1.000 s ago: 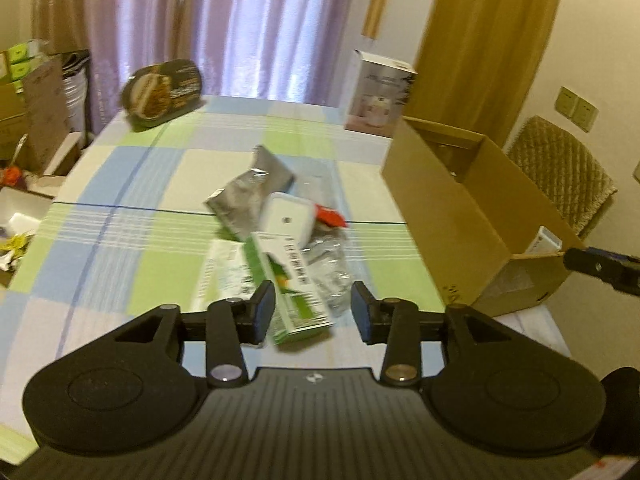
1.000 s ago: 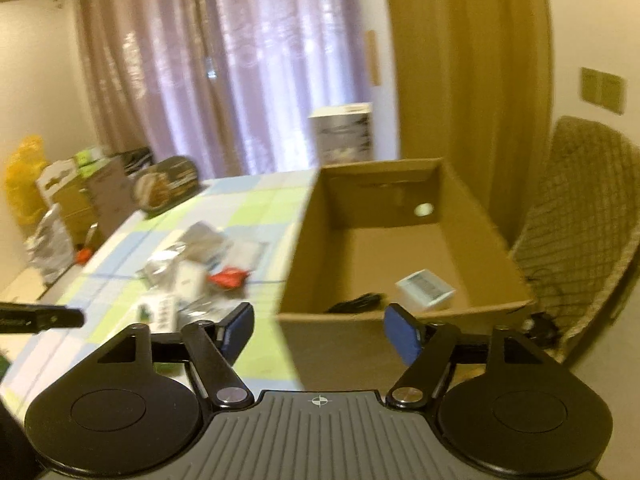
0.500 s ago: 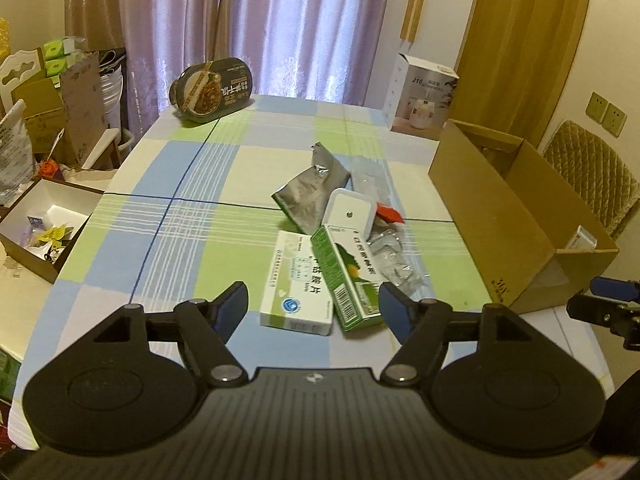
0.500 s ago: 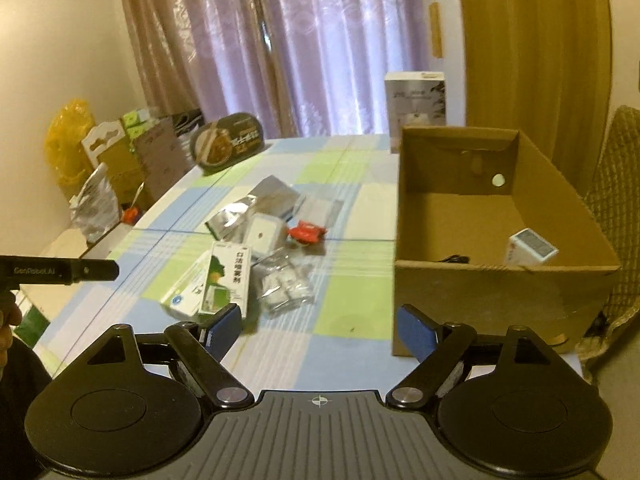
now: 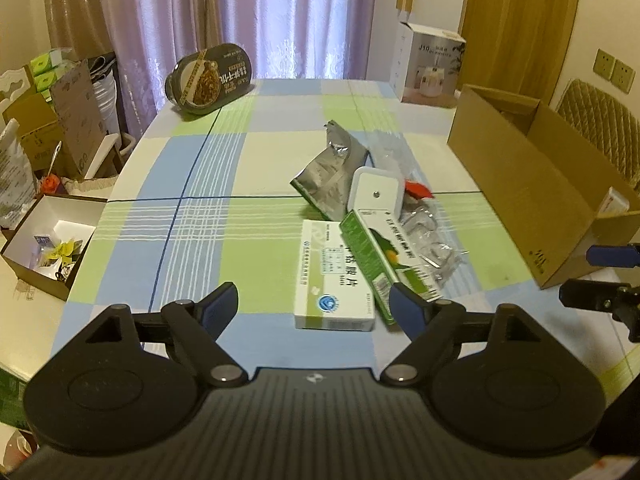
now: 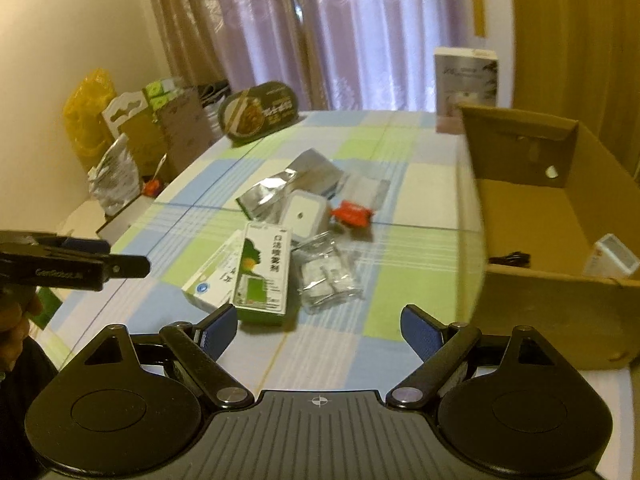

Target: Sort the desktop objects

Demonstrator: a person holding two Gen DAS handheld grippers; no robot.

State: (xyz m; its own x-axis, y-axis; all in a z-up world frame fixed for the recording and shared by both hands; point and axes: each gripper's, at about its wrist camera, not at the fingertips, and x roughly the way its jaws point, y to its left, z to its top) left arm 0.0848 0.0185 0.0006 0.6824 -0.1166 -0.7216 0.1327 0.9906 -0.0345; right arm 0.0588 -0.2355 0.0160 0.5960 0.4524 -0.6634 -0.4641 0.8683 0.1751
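Both grippers, left gripper [image 5: 314, 308] and right gripper [image 6: 318, 326], hover wide apart and empty above the counter [image 5: 192, 216]. Green box [image 5: 374, 256] leans on white box [image 5: 332, 280] in the pile, beside the cardboard box [image 6: 560, 216].

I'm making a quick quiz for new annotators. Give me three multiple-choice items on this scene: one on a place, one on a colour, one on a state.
1. Where is the white carton?
A. inside the cardboard box
B. on the tablecloth
C. in a gripper

2. What colour is the small packet beside the white device?
A. blue
B. red
C. yellow

3. How is the left gripper?
A. shut on the green box
B. shut on nothing
C. open, holding nothing

Answers:
1 A: the carton lies in the box's near corner.
2 B: it shows red in both views.
3 C: its fingers stand wide apart, short of the green box.
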